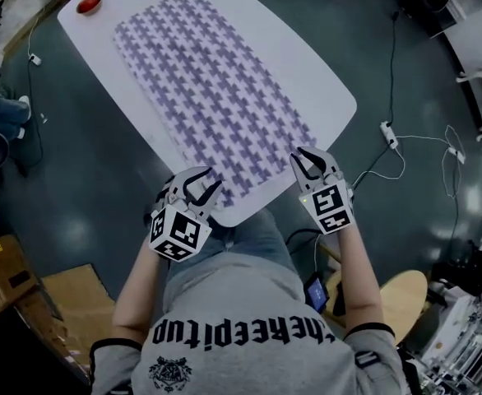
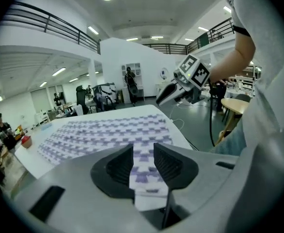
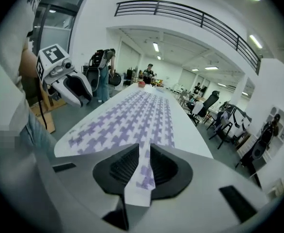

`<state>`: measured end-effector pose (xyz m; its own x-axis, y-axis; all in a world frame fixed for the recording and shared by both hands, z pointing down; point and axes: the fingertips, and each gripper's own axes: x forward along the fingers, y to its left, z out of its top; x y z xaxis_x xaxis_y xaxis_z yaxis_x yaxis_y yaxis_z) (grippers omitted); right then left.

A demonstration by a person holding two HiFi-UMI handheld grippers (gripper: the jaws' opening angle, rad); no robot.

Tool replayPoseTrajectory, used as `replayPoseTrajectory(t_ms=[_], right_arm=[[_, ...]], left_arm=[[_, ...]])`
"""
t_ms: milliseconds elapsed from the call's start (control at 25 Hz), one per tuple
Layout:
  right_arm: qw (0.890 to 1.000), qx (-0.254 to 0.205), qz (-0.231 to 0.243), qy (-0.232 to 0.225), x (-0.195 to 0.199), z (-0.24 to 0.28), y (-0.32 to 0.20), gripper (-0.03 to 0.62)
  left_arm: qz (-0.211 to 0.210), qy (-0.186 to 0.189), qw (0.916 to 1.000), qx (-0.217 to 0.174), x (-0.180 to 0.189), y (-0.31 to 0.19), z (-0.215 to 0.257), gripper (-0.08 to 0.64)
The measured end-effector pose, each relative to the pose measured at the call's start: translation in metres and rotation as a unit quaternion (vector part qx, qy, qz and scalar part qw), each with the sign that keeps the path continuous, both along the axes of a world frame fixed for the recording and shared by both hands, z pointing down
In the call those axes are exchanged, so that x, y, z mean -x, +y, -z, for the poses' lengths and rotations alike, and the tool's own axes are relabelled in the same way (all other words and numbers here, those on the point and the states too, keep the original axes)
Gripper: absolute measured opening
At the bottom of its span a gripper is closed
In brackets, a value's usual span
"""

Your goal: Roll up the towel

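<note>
Now the white table carries the purple-patterned towel spread flat ahead of both grippers, its near corners lying loose between the released, parted jaws of the left gripper and right gripper.

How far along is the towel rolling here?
Done: nothing rolled; the towel lies flat on the table. In hand: the left gripper and right gripper are at its near edge, jaws apart, towel showing between them, not clamped. Still to do: grip the edge and roll it all.
</note>
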<state>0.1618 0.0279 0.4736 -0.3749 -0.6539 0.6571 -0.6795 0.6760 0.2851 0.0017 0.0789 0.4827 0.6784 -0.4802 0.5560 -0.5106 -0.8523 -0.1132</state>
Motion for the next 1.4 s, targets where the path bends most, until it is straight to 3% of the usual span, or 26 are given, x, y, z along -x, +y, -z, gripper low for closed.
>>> replayPoseTrajectory(t_ms=[200, 480, 840, 1000, 1120, 1200, 1400], right_arm=[[0.994, 0.037, 0.058, 0.079, -0.025, -0.034, 0.007, 0.077], [0.974, 0.098, 0.123, 0.163, -0.067, -0.07, 0.011, 0.109], [0.944, 0.124, 0.195, 0.236, -0.082, -0.1, 0.004, 0.127], [0.938, 0.124, 0.204, 0.252, -0.083, -0.115, -0.018, 0.126], [0.935, 0.123, 0.211, 0.257, -0.084, -0.115, -0.02, 0.103], [0.932, 0.116, 0.221, 0.264, -0.087, -0.112, -0.015, 0.029], [0.925, 0.104, 0.248, 0.269, -0.088, -0.113, -0.007, 0.02]], left_arm=[[-0.015, -0.027, 0.998, 0.054, -0.011, 0.021, -0.033, 0.166], [-0.032, -0.072, 0.9921, 0.098, -0.025, 0.047, -0.058, 0.212], [-0.01, -0.109, 0.9846, 0.137, -0.027, 0.064, -0.088, 0.219], [0.021, -0.13, 0.9816, 0.138, -0.018, 0.045, -0.102, 0.219], [0.05, -0.144, 0.9789, 0.136, -0.011, 0.043, -0.106, 0.198], [0.072, -0.148, 0.9771, 0.135, -0.01, 0.047, -0.106, 0.141], [0.11, -0.159, 0.9723, 0.131, -0.009, 0.05, -0.116, 0.038]])
